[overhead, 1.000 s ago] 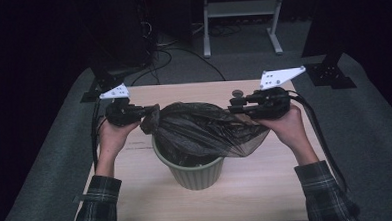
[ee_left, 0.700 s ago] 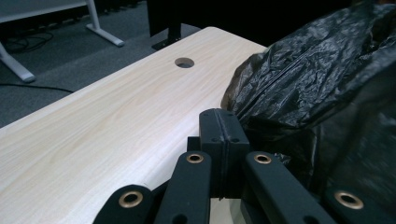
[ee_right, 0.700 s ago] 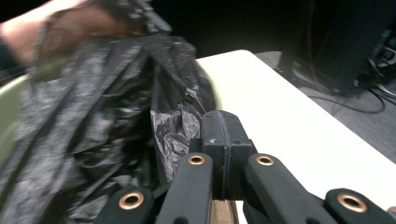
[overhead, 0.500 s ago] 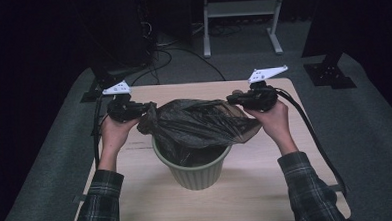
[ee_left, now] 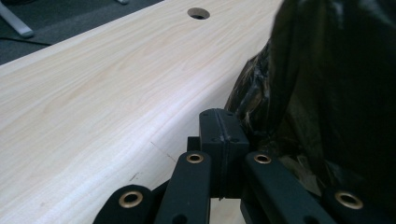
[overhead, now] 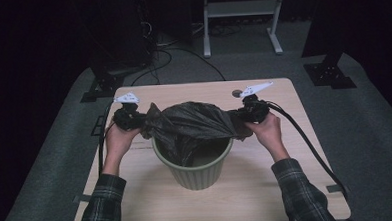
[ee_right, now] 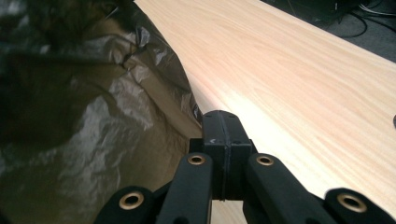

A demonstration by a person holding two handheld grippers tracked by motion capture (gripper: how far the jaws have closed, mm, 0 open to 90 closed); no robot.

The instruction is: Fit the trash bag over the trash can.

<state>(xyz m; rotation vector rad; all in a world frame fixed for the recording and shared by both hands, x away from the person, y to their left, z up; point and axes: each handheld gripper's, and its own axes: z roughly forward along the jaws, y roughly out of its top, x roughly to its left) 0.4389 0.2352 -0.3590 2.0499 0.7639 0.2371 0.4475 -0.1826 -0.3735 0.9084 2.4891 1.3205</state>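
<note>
High view: both grippers' fingers pinch unmarked black bag point(overhead: 192, 121) over bin point(overhead: 194, 166).

Right gripper point(overhead: 240, 119) lowered bag point(overhead: 194, 121) edge toward bin point(overhead: 194, 173) rim.

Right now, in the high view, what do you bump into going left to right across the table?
Left gripper → bag over the bin → right gripper.

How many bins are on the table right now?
1. The green bin stands near the middle of the table, under the black bag that the left gripper and right gripper hold stretched over its mouth. None looks hidden.
</note>
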